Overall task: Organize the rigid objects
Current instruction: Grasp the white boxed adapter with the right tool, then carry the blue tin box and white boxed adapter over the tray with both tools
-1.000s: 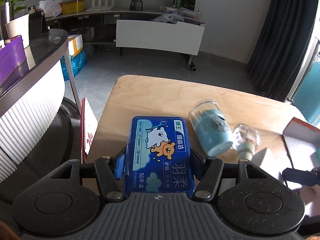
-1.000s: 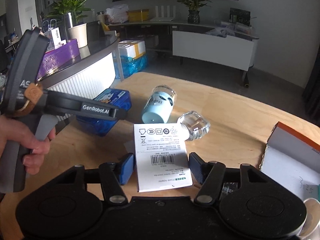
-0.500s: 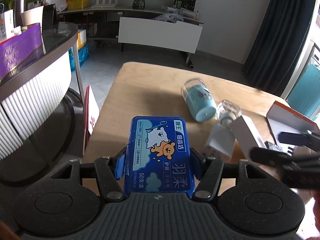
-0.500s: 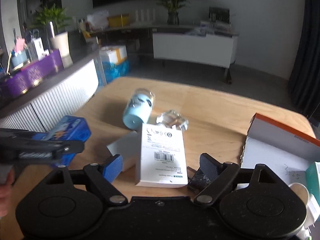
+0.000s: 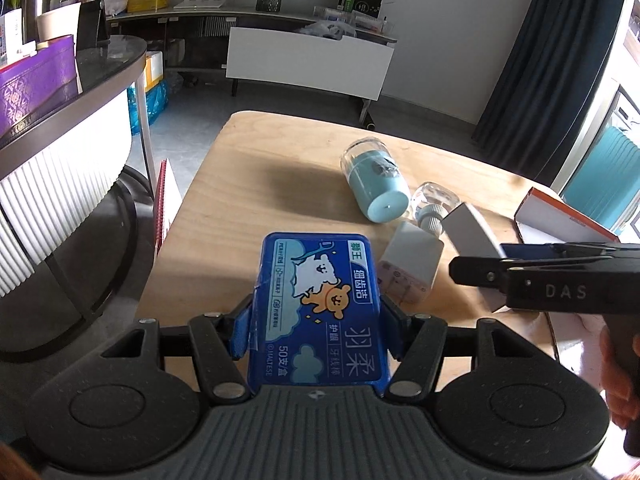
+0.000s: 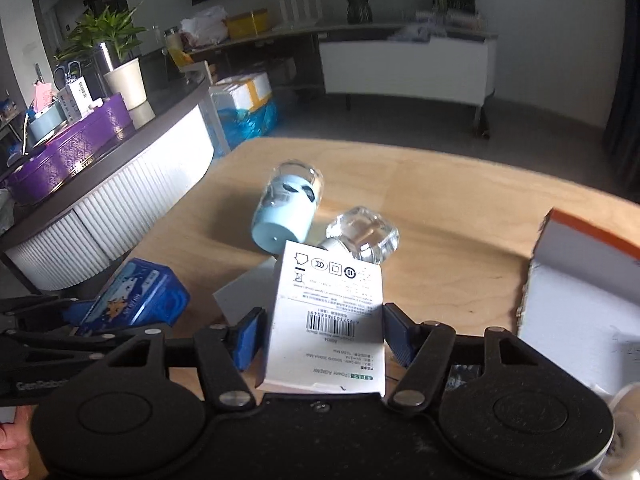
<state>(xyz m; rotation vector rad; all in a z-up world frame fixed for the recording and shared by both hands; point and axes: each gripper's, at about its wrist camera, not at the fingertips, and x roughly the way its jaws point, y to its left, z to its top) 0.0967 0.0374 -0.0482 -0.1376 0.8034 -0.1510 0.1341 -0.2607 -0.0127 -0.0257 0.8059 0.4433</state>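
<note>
My left gripper [image 5: 318, 330] is shut on a blue floss-pick box [image 5: 318, 312] with a cartoon bear, held above the wooden table [image 5: 260, 184]. My right gripper [image 6: 322, 334] is shut on a white power adapter box [image 6: 328, 320] with a barcode; it also shows in the left wrist view [image 5: 476, 236]. A light blue cup with a clear cap [image 5: 376, 182] lies on its side on the table, a clear glass bottle [image 5: 434, 204] beside it. A white charger [image 5: 412, 264] lies in front of them. The blue box shows in the right wrist view [image 6: 136, 300].
An open white and orange box [image 6: 580, 280] stands at the table's right. A curved counter [image 5: 52, 128] with a purple box [image 5: 32, 76] stands to the left. A red-edged board [image 5: 164, 200] leans by the table's left edge.
The right gripper closed from open onto the white adapter box and holds it lifted. The left gripper moved back a little with the blue box still held.
</note>
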